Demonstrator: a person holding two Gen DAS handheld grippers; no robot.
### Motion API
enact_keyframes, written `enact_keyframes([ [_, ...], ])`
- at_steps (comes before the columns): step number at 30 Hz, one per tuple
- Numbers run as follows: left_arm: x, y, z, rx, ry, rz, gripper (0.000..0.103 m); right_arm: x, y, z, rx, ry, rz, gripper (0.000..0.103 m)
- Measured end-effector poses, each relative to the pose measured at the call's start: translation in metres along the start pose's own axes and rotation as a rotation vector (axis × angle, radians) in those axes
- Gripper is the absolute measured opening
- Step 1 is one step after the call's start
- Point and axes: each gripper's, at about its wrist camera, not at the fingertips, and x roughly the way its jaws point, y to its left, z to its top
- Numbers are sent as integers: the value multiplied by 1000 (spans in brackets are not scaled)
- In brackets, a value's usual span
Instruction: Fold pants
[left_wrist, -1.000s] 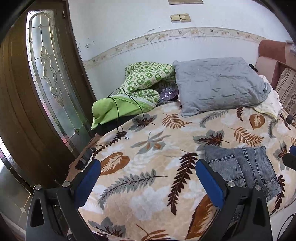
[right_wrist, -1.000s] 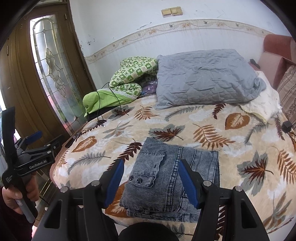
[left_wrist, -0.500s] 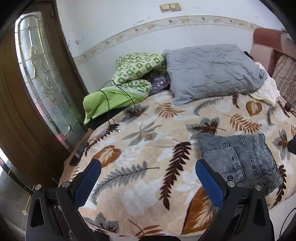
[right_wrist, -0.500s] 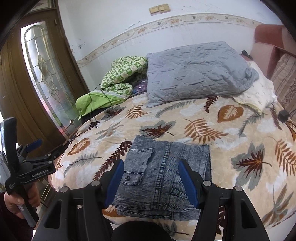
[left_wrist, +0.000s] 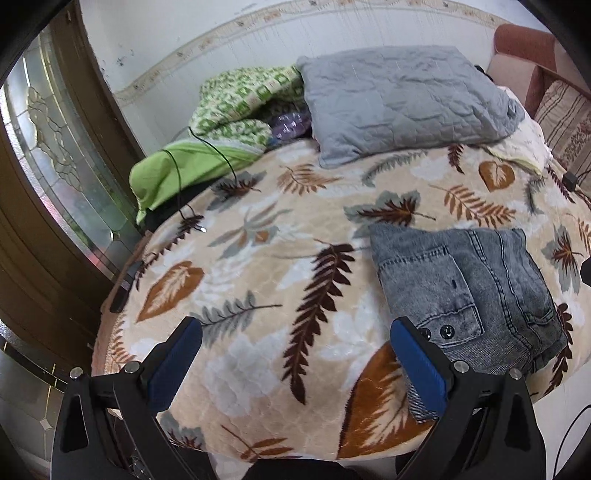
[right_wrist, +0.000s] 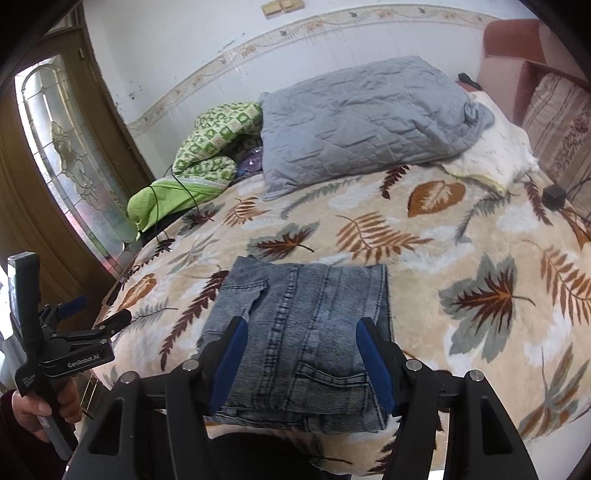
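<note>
The grey-blue denim pants (left_wrist: 465, 291) lie folded into a compact rectangle near the front edge of the bed, also in the right wrist view (right_wrist: 306, 332). My left gripper (left_wrist: 295, 362) is open and empty, held over the leaf-print blanket to the left of the pants. It also shows at the far left of the right wrist view (right_wrist: 92, 314), held in a hand off the bed's left side. My right gripper (right_wrist: 303, 365) is open and empty, its blue pads straddling the near end of the pants without gripping them.
The leaf-print blanket (left_wrist: 258, 258) covers the bed. A grey pillow (right_wrist: 365, 118), a green quilt (right_wrist: 207, 147) and a black cable (left_wrist: 207, 155) lie at the back. A wooden door with glass (left_wrist: 55, 155) stands left. A small black box (right_wrist: 554, 195) lies right.
Both cameras have tilted downward and closer to the bed. The folded pants sit larger in both views. Both grippers stay open.
</note>
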Motion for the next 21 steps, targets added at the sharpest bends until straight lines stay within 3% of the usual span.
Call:
enact_keyframes([
  [4,15,-8,1,0,50,-46,102,9,-12,-3,19,30,-3,65],
  [14,72,-41,5,-16,243,-335,102,47,-63,-18,158,155,68,65],
  [21,93,-51,9,-35,308,-510,101,78,-103,-27,295,216,152,65],
])
